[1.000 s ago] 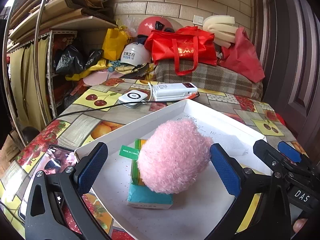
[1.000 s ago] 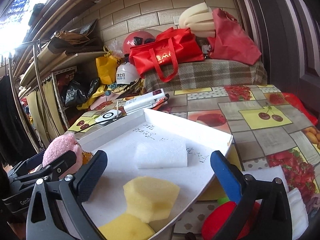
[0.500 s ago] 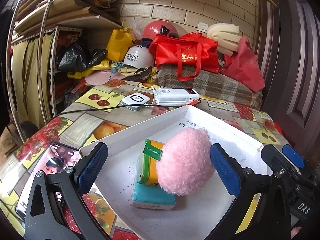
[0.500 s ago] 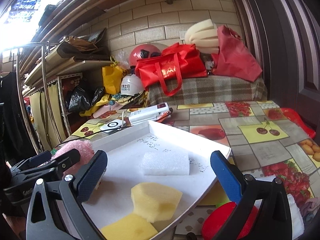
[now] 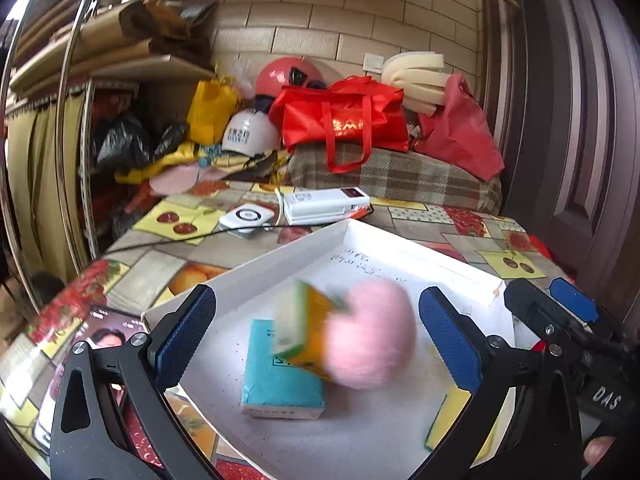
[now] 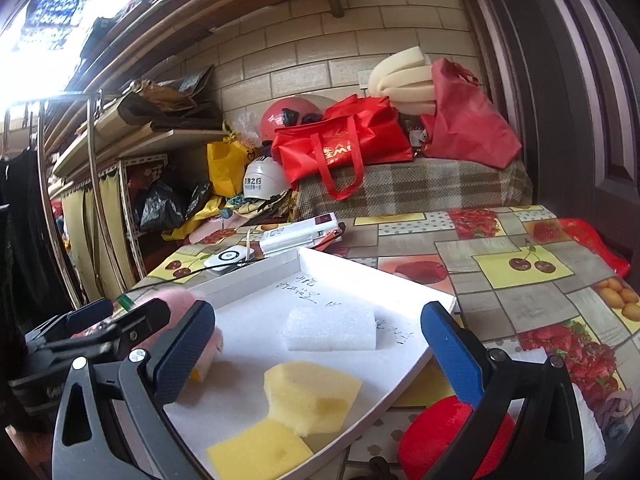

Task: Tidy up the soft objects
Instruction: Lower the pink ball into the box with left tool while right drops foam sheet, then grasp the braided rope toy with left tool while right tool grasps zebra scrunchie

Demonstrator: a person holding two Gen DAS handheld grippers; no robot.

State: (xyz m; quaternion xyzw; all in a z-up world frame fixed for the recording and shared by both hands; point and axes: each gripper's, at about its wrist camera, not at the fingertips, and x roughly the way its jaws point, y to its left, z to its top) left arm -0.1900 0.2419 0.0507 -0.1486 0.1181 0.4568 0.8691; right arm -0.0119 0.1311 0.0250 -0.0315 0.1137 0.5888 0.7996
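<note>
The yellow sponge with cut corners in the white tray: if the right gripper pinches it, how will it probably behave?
The yellow sponge looks porous, so it is probably light and would squash between the open right gripper pads. Its flat base on the white tray suggests it will slide, not roll. It overlaps another yellow piece, which may shift too.

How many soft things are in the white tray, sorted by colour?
Pink: 1, the pink plush ball
Yellow: 2, a yellow hexagonal sponge and a yellow square sponge
White: 1, the white foam block
Teal: 1, the teal tissue pack
Orange and green: 1, a blurred packet
Total: 6 in the white tray
</note>
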